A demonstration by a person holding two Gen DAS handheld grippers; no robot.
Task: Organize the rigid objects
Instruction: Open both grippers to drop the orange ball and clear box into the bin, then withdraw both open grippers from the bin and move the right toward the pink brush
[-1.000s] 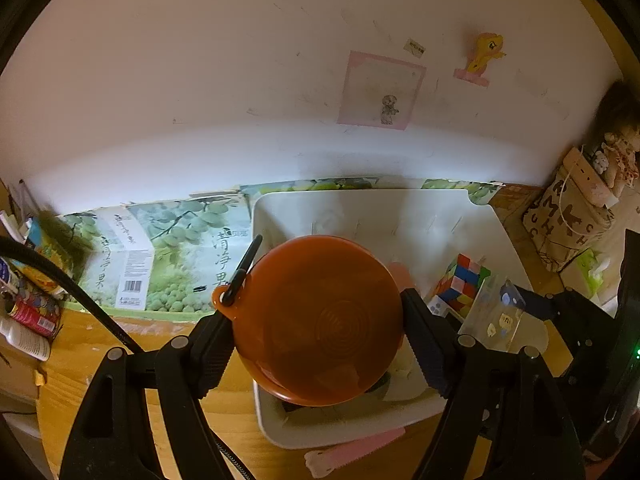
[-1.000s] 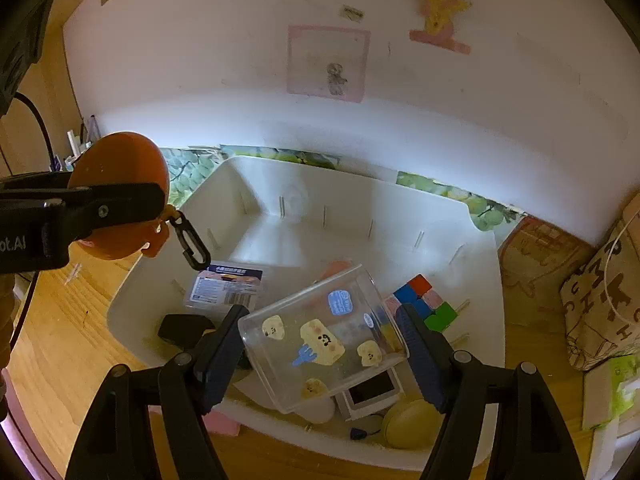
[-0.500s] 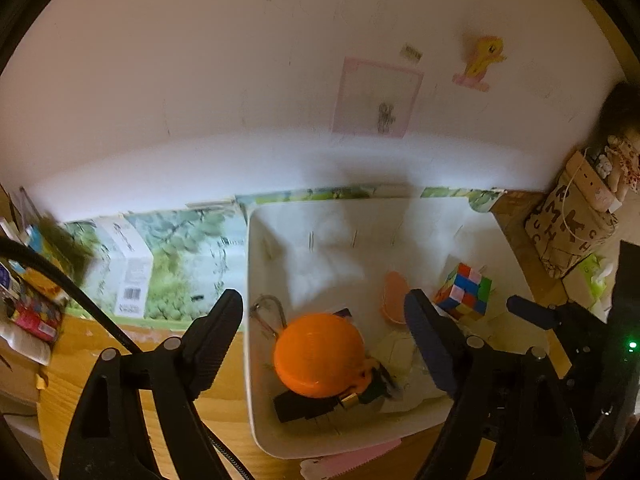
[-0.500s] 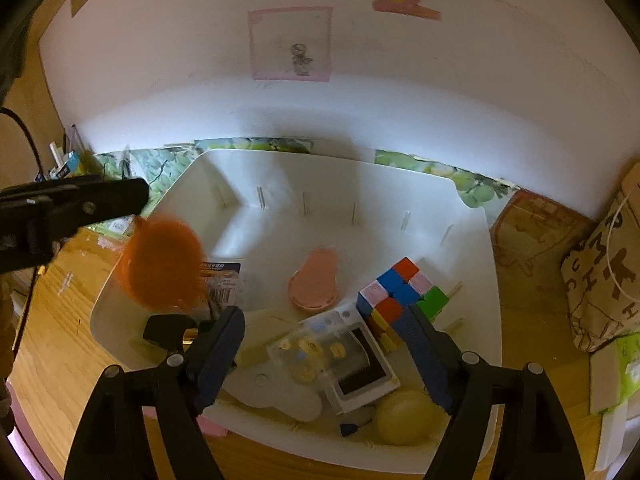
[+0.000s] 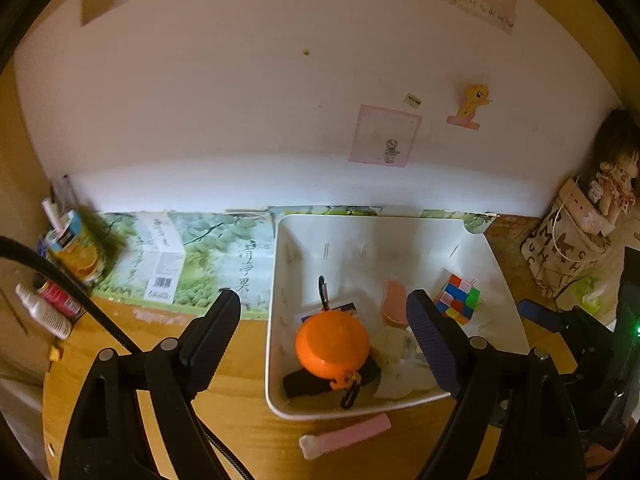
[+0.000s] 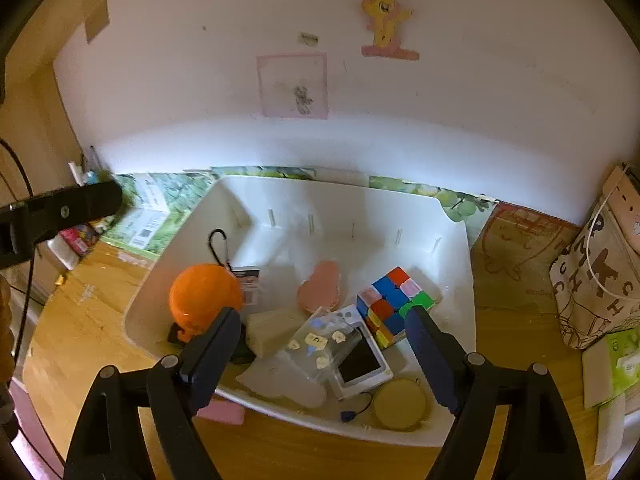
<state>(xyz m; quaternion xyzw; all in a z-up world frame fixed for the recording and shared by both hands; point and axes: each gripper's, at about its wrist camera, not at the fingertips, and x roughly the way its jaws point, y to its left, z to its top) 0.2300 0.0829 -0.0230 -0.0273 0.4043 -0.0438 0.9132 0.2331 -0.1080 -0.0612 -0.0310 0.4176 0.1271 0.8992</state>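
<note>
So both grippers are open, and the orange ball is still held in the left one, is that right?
Not quite. Both grippers are open, but the orange ball lies in the white bin, not in the left gripper. The left wrist view shows it; the right gripper is empty too.

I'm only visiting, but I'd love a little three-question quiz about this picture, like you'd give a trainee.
1. True or false: the orange ball lies inside the white bin.
2. The cube in the bin is: A) plain white, B) multicoloured, C) black.
3. Fill in: the left gripper and right gripper are both ____, holding nothing.

Key: 1 true; 2 B; 3 open.
</note>
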